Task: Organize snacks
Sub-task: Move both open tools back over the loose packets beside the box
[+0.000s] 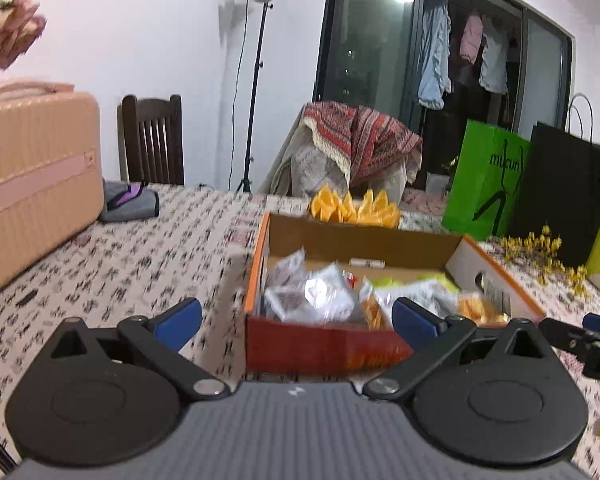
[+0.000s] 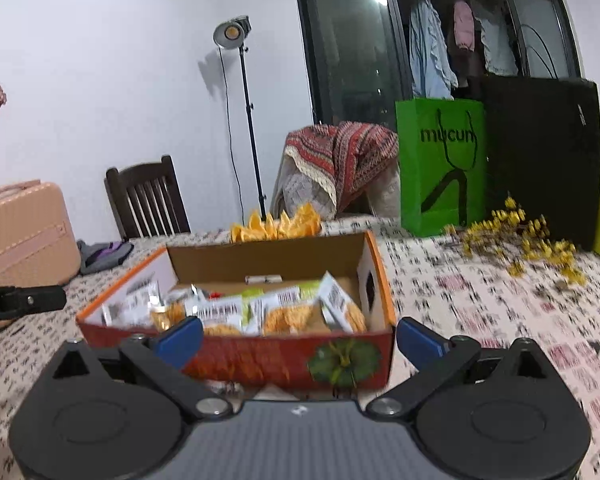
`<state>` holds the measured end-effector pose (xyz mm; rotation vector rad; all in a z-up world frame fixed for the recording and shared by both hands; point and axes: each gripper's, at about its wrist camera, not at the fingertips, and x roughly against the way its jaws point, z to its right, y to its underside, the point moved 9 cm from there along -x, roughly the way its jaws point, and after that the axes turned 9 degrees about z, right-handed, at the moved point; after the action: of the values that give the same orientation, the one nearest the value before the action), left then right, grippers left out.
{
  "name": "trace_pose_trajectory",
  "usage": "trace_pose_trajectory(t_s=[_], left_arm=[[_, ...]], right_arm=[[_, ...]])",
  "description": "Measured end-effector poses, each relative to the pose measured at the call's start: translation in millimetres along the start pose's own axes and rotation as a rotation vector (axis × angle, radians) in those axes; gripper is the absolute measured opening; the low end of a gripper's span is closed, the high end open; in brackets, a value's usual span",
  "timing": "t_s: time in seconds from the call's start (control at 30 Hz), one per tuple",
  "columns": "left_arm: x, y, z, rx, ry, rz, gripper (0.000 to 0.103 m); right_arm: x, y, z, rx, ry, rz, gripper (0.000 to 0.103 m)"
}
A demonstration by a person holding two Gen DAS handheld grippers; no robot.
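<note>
On the bench (image 2: 480, 300), our left tool (image 1: 296, 322) and right tool (image 2: 298, 338) gape empty, flanking the box (image 2: 260, 360) so the snacks (image 2: 284, 314) stay reachable.

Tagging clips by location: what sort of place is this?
Most likely a home dining room: a clothed table with a wooden chair, laundry hanging behind glass doors, and a snack box.

A patterned table (image 2: 480, 300) carried a snack box (image 2: 260, 360) at centre. A pink case (image 2: 20, 232) stood far left. Green bag (image 2: 440, 168) and yellow flowers (image 2: 520, 236) lay far right.
</note>
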<state>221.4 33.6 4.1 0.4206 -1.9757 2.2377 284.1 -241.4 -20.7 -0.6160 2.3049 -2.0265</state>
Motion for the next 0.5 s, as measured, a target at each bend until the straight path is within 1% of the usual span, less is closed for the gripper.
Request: trace_pose_trajectory(t_s=[0.17, 0.3, 0.4, 0.5], left_arm=[[8, 24, -8, -0.013, 0.019, -0.042, 0.103], [14, 46, -14, 0.005, 0.031, -0.078, 0.103], [14, 57, -17, 0.011, 0.042, -0.083, 0.103], [12, 65, -18, 0.015, 0.048, -0.085, 0.103]], right_arm=[[16, 22, 2, -0.002, 0.005, -0.049, 0.103], [26, 39, 3, -0.018, -0.006, -0.078, 0.103], [33, 52, 2, -0.028, -0.025, -0.089, 0.103], [35, 63, 0, -0.012, -0.020, -0.118, 0.103]])
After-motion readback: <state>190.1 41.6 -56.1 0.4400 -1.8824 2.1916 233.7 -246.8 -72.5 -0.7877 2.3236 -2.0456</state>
